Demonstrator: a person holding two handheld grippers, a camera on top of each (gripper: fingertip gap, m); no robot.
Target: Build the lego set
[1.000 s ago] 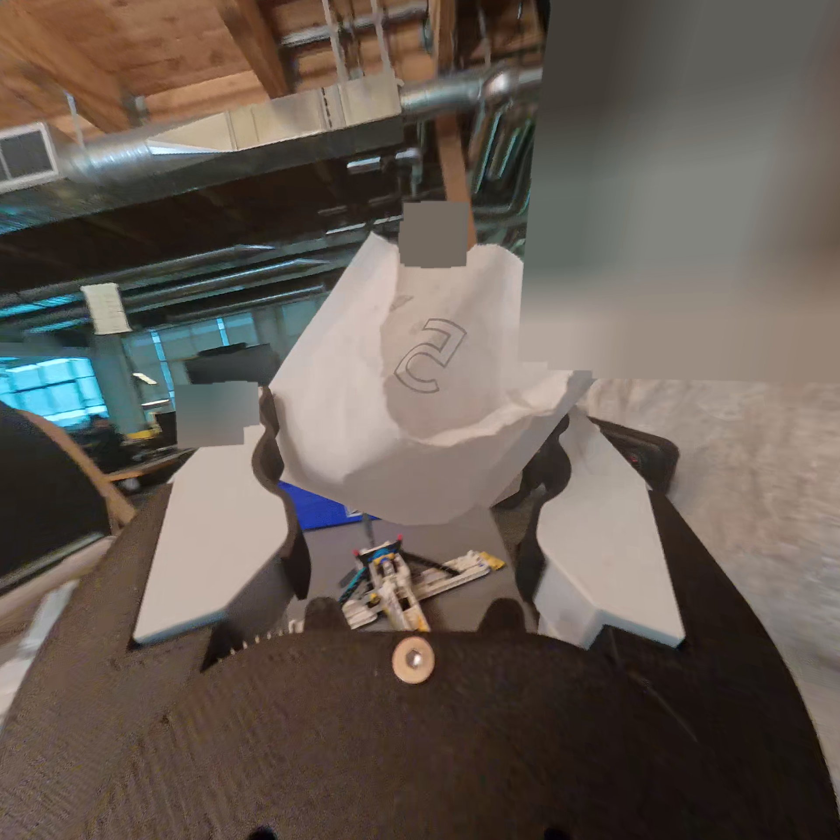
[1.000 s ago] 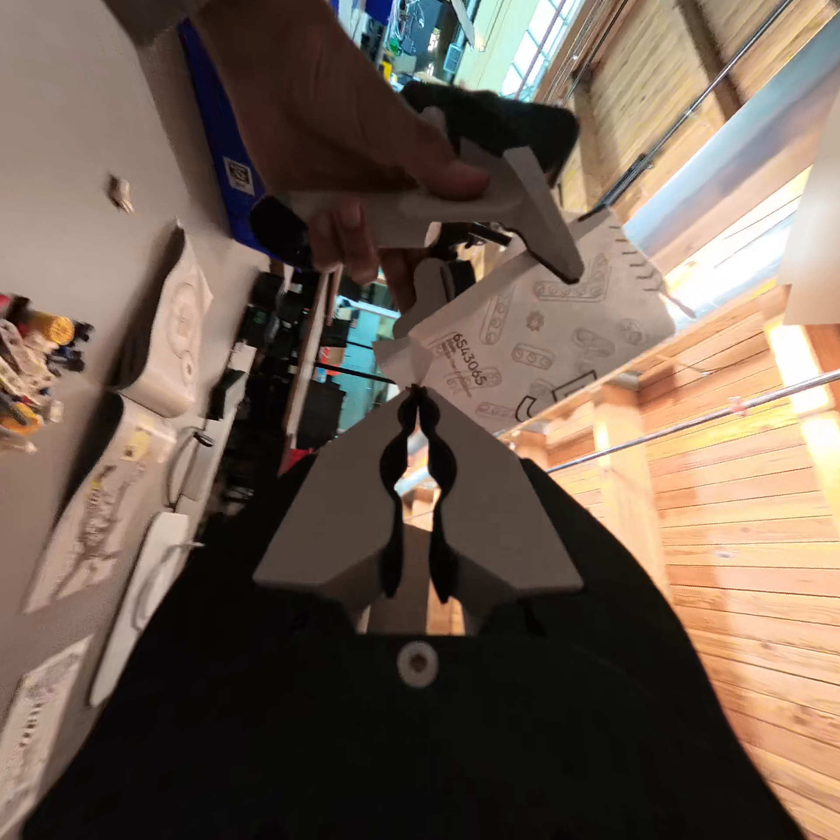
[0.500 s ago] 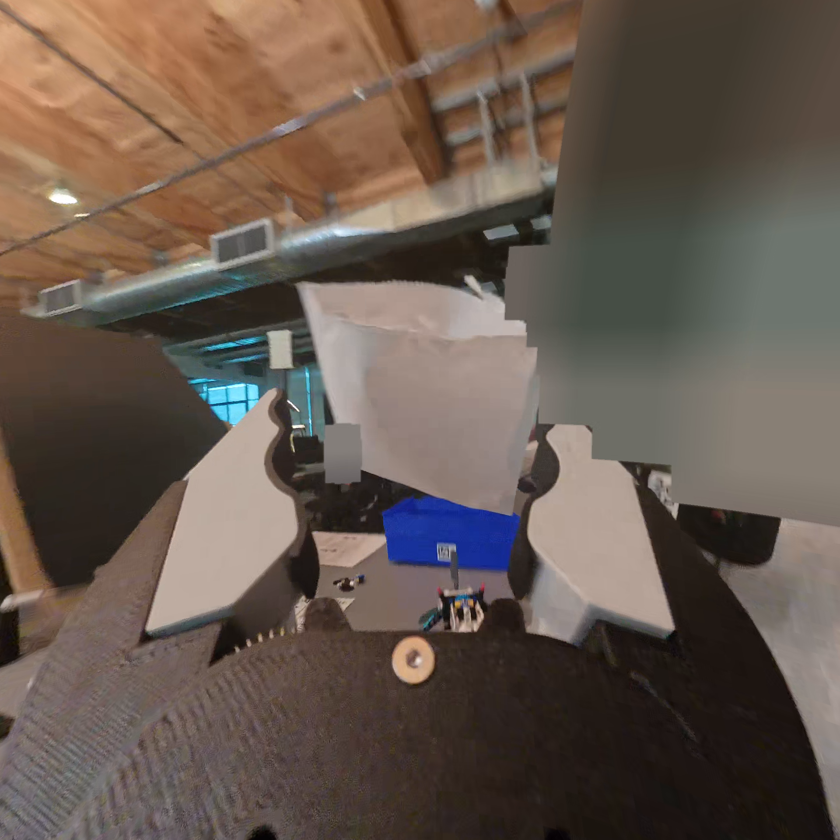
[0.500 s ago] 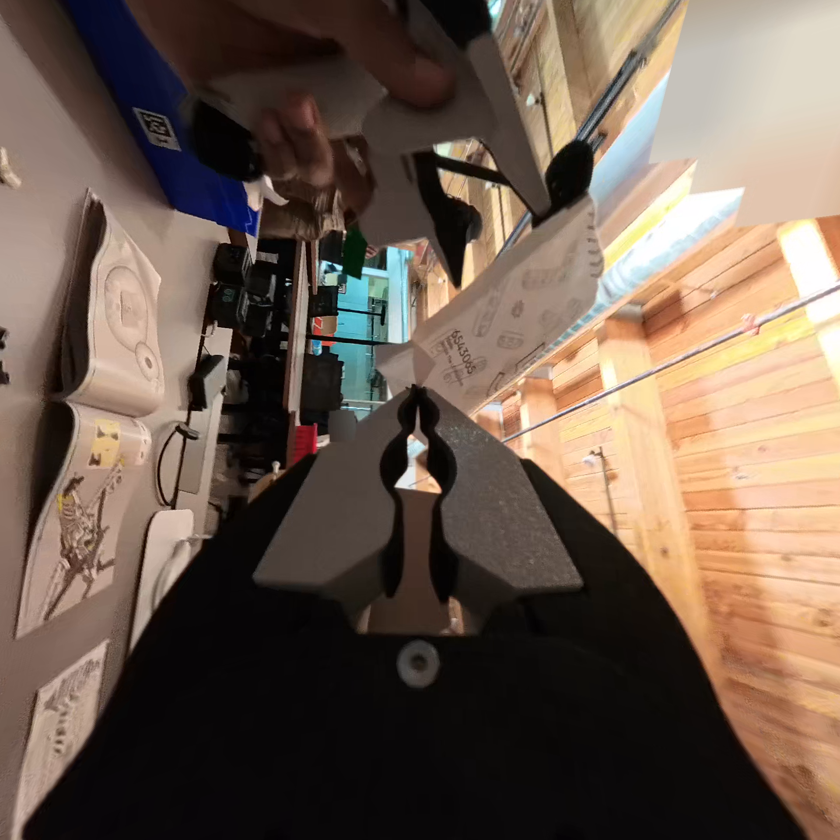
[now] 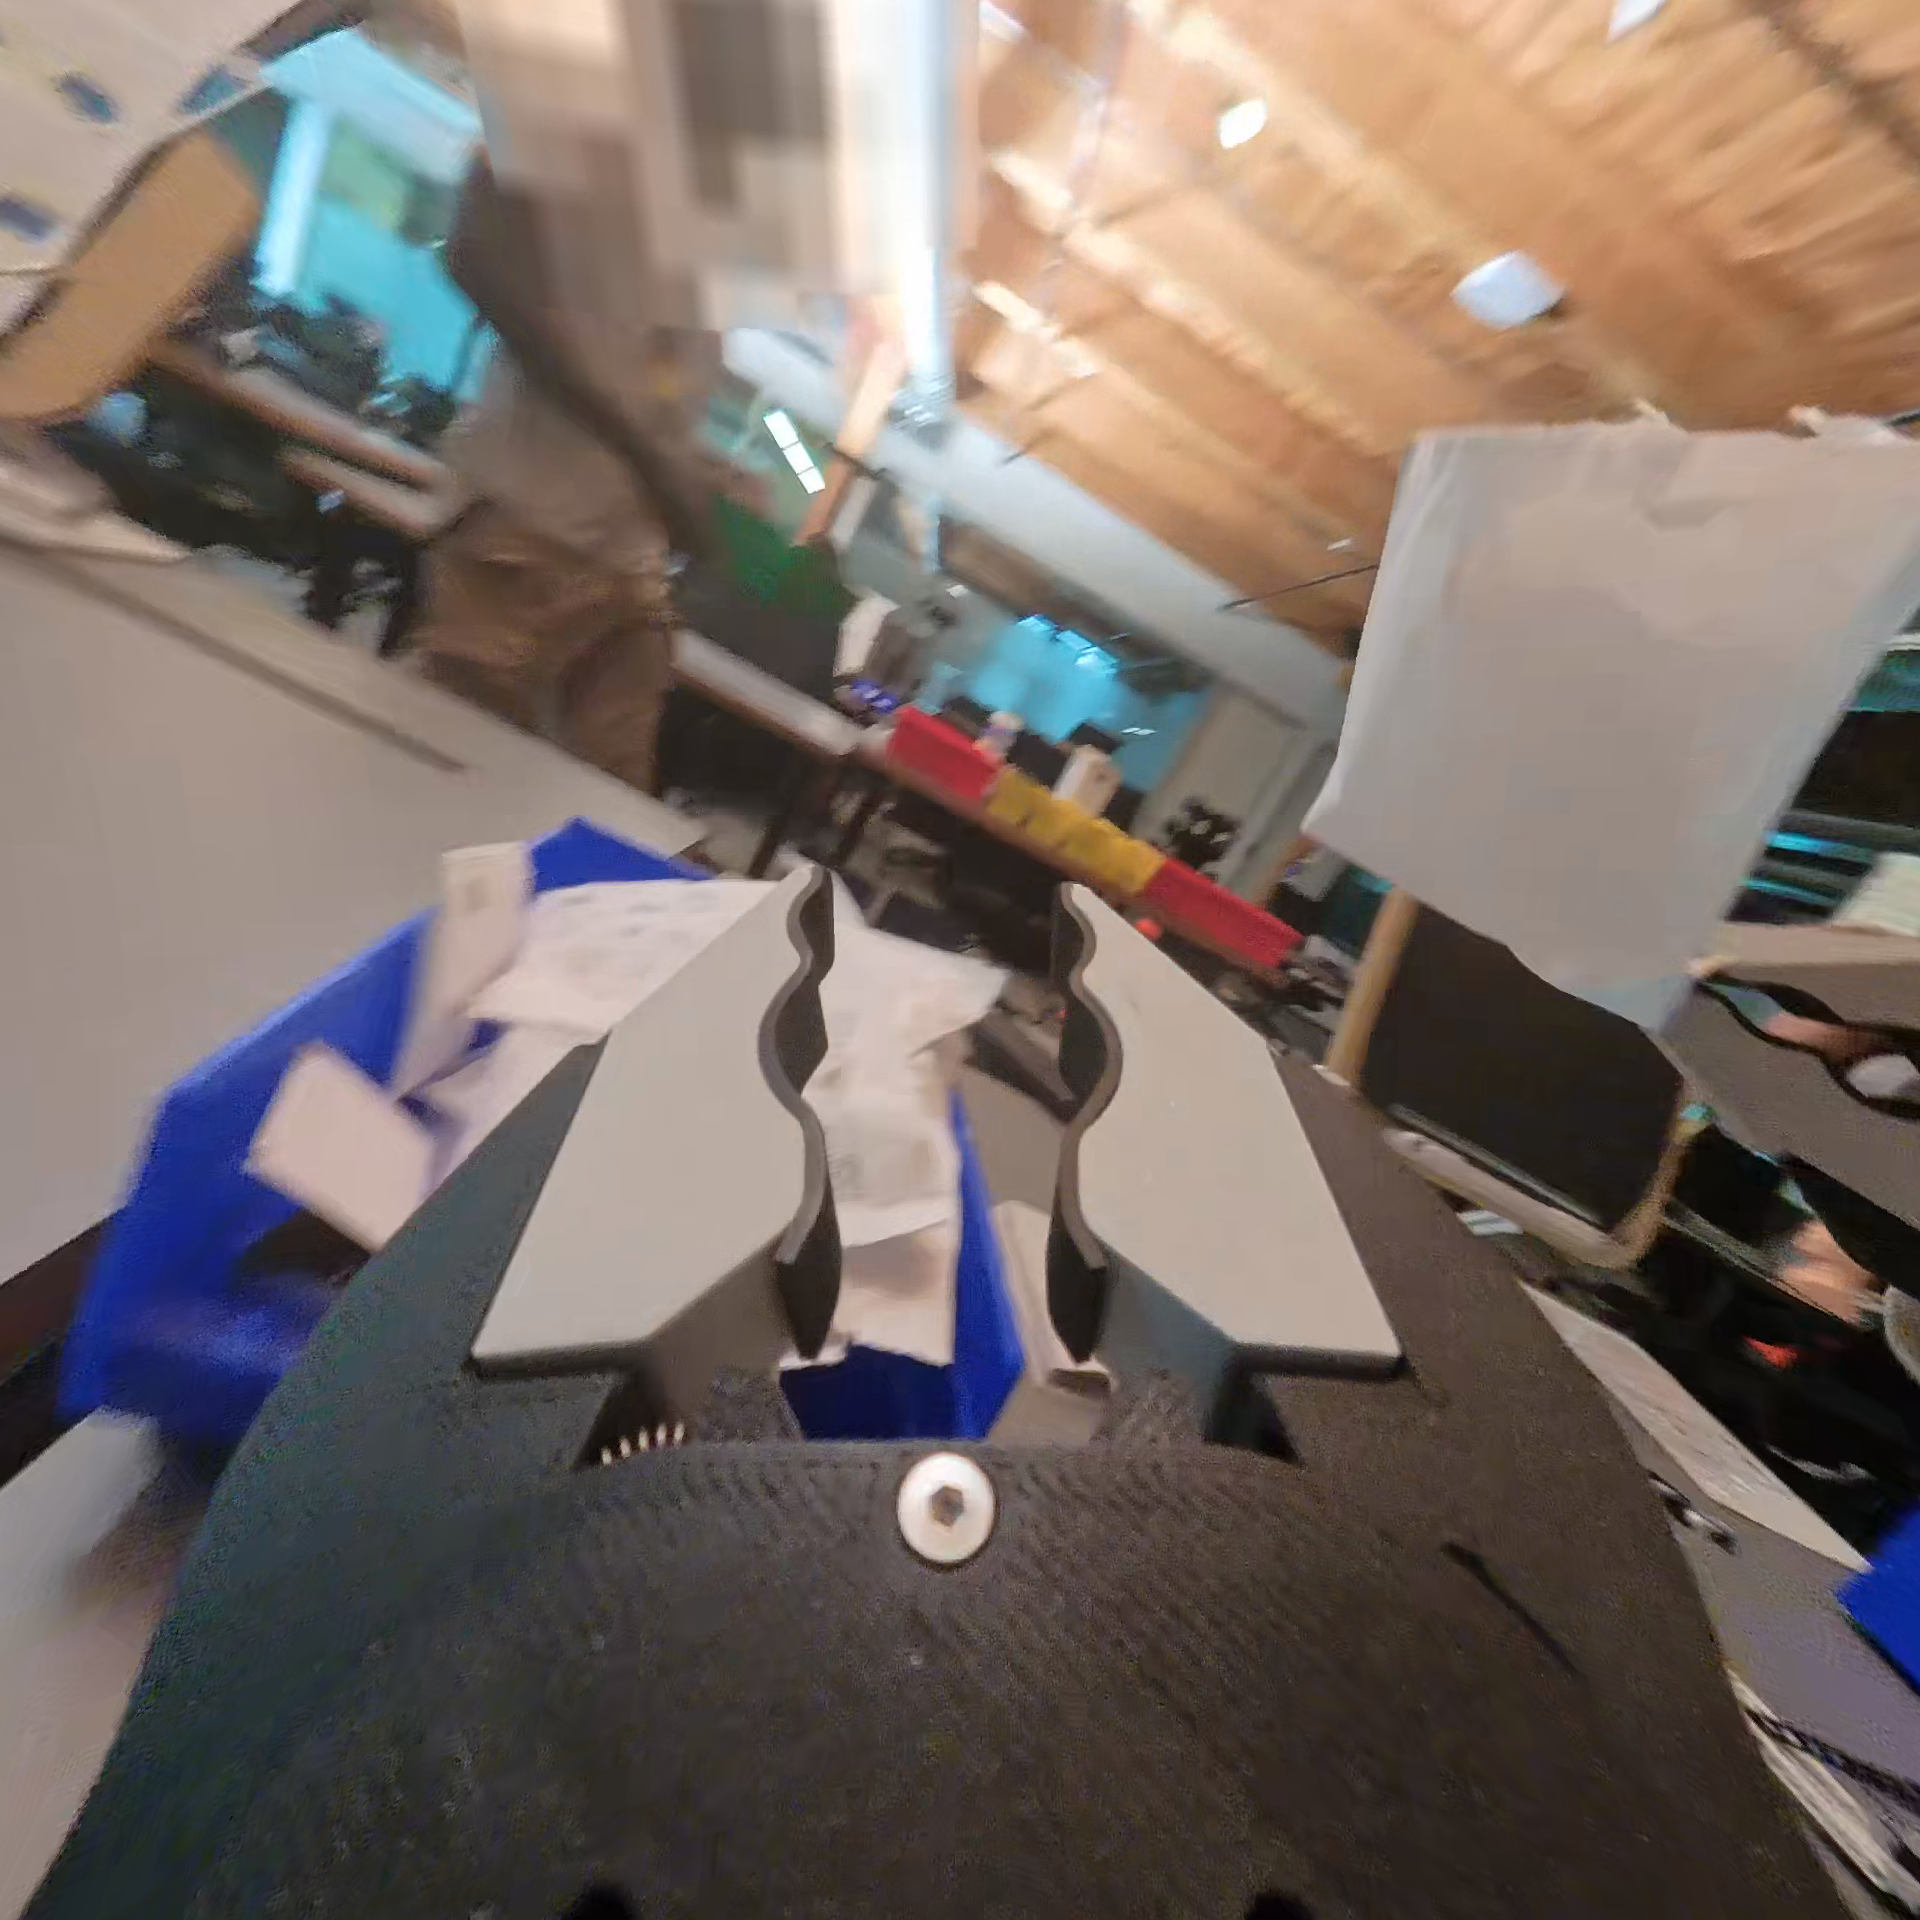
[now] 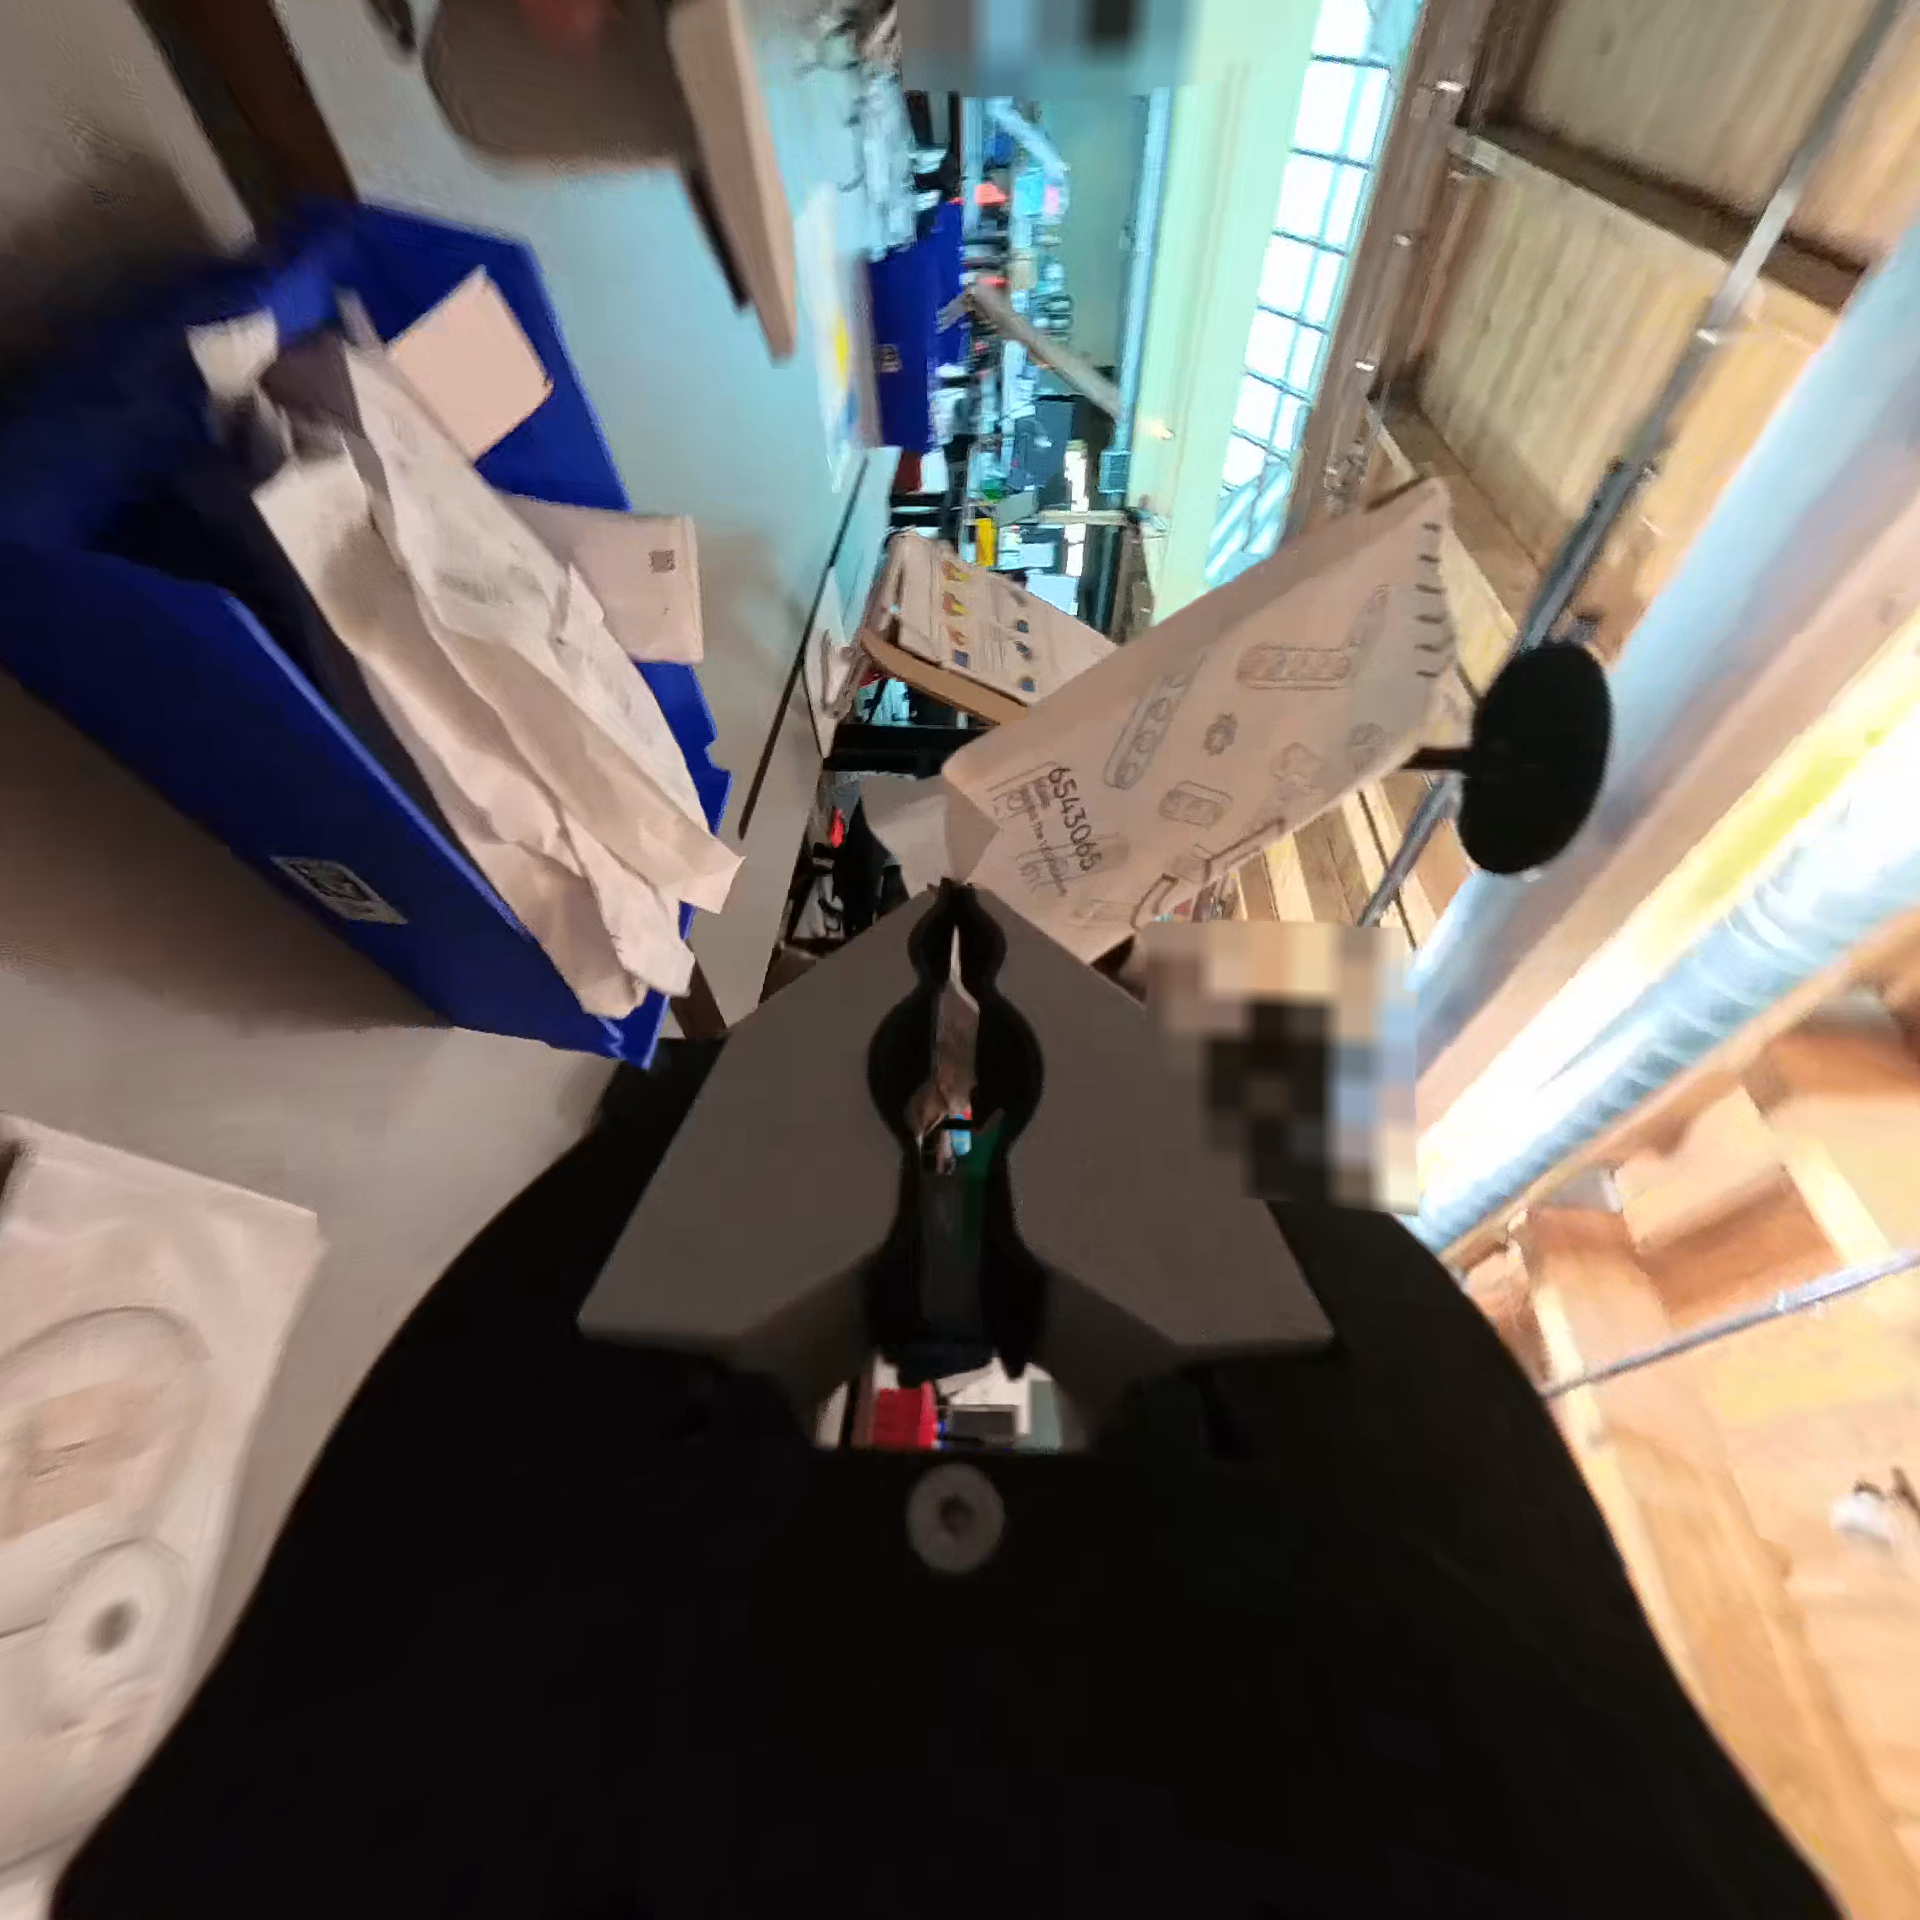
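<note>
1. Your right gripper has its fingers pinched tight on one corner of the paper lego bag, which sticks up and away into the air, clear of the tabletop.
2. Your left gripper has its fingers parted with a moderate gap and nothing between them.
3. From the left wrist view, that same bag hangs off to the right, well apart from the left fingers.
4. The blue bin on the tabletop is stuffed with crumpled white paper; the left gripper points over it.
</note>
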